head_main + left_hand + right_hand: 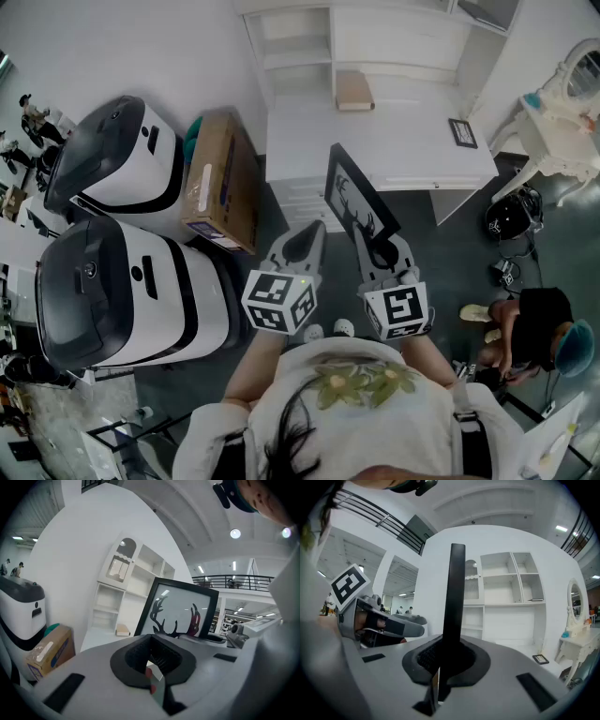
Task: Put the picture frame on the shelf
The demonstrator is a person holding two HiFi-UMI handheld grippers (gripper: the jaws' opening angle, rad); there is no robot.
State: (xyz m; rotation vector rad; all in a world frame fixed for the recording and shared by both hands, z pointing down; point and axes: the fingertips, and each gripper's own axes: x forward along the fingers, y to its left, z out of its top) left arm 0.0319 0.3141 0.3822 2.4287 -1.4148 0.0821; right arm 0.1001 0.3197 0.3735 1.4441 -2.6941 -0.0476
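Clamping the picture frame point(354, 192) in the right gripper point(378, 247).
Its lower edge is pinched between those jaws, the frame upright above them; the left gripper point(302, 246) jaws are pressed together, empty.

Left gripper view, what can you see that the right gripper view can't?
Only the left gripper view: the antler drawing on the front of the picture frame, a cardboard box and a white-and-black machine. Only the right gripper view: the frame edge-on, clamped in the right gripper, plus the left gripper, a dressing table and a small black frame. Both: the picture frame and the white shelf unit.
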